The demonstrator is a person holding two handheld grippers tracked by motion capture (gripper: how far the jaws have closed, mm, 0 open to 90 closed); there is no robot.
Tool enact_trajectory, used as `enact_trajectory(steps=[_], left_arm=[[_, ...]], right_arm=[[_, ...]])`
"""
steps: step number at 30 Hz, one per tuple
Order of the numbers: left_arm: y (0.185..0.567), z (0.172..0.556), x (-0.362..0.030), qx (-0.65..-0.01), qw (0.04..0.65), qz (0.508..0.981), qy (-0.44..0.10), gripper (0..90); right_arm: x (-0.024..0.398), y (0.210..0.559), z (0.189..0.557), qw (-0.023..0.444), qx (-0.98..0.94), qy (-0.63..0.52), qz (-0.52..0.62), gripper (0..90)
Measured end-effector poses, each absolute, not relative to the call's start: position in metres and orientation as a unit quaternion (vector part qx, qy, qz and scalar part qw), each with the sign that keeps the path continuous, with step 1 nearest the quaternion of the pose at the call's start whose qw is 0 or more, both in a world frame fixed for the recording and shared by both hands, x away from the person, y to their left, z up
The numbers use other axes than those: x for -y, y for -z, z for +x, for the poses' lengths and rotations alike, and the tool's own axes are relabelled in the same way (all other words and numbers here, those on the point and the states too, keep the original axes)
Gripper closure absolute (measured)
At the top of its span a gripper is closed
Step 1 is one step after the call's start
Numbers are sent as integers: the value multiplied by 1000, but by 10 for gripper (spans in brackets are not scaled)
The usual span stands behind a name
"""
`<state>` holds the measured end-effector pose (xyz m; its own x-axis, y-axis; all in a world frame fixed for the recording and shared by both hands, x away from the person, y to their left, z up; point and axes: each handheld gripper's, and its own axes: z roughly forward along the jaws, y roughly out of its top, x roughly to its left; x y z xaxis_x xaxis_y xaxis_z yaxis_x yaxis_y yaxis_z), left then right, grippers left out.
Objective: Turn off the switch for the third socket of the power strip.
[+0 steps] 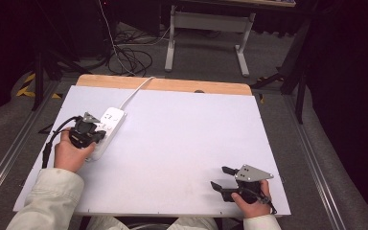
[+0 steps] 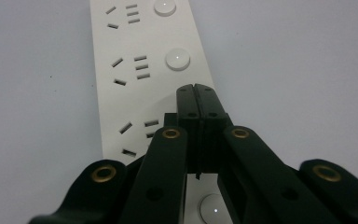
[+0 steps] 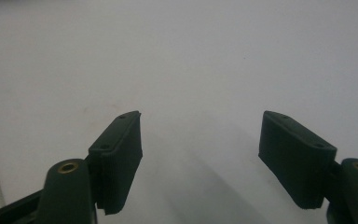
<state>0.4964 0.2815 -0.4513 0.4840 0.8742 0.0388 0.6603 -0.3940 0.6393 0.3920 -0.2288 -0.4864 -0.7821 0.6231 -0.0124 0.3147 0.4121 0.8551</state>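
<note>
A white power strip (image 1: 109,123) lies on the left part of the table, and its cord (image 1: 135,91) runs off toward the back edge. In the left gripper view the strip (image 2: 135,79) shows several socket groups, each with a round white switch button (image 2: 177,58). My left gripper (image 2: 196,88) is shut with nothing between its jaws. Its tips are over the strip's right edge, just short of that button, and whether they touch the strip I cannot tell. In the high view this left gripper (image 1: 95,133) sits over the strip's near half. My right gripper (image 1: 220,178) is open over bare table at the front right.
The white tabletop (image 1: 182,129) has a wooden strip (image 1: 172,85) along its back edge. Beyond it on the floor are loose cables (image 1: 129,57) and a white desk frame (image 1: 206,33). Dark stands flank the table. The right gripper (image 3: 200,135) looks at plain white surface.
</note>
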Motion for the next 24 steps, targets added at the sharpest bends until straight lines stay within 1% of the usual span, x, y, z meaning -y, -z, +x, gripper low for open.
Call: enact_trajectory(steps=[24], left_arm=[[453, 494, -282, -473, 289, 810, -192, 900]], right_arm=[[228, 487, 392, 165, -824, -461, 286, 299]])
